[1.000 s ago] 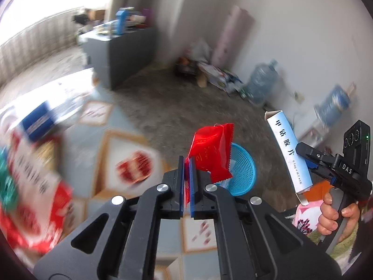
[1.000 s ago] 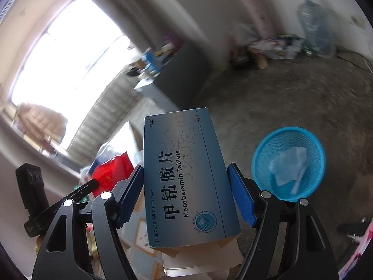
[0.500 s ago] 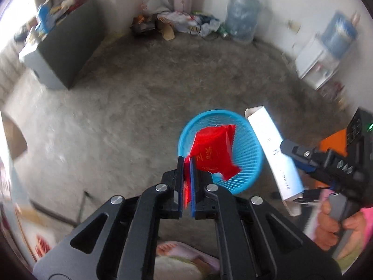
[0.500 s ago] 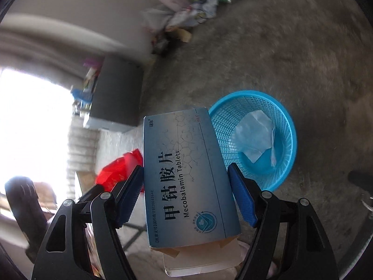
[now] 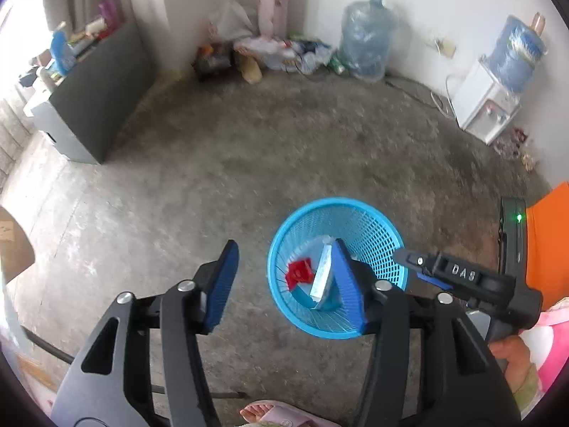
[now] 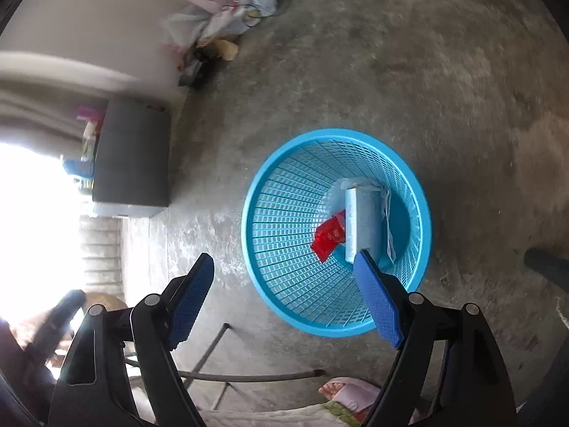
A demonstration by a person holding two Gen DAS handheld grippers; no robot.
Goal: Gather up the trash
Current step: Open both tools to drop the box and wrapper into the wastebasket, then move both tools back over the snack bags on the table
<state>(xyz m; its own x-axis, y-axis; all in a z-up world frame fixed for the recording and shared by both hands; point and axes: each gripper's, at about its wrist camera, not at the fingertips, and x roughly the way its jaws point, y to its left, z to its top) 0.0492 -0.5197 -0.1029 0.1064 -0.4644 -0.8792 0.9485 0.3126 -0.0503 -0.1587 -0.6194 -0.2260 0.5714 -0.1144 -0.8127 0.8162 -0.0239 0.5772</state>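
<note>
Left gripper [image 5: 288,281] jaws opening, nothing between them; right gripper [image 6: 284,297] jaws also opening, empty. Both hang over the round blue plastic mesh basket [image 6: 281,192] on the concrete floor [image 6: 444,71].

Inside the basket: small red foil snack wrapper [image 6: 329,235] on the bottom, touching the pale blue-white cardboard medicine box [image 6: 362,222], which leans against the far inner wall. Crumpled white tissue [image 6: 387,213] lies under and beside the box.

Judgement: the drop looks done, both items are in. To finish well, keep the jaws wide, lift straight up off the basket so no finger clips the rim and tips it, then swing back for more trash.

Beyond the basket: dark grey cabinet [image 5: 96,106], clear water jug [image 5: 366,49] by the far wall, white water dispenser [image 5: 487,103].
</note>
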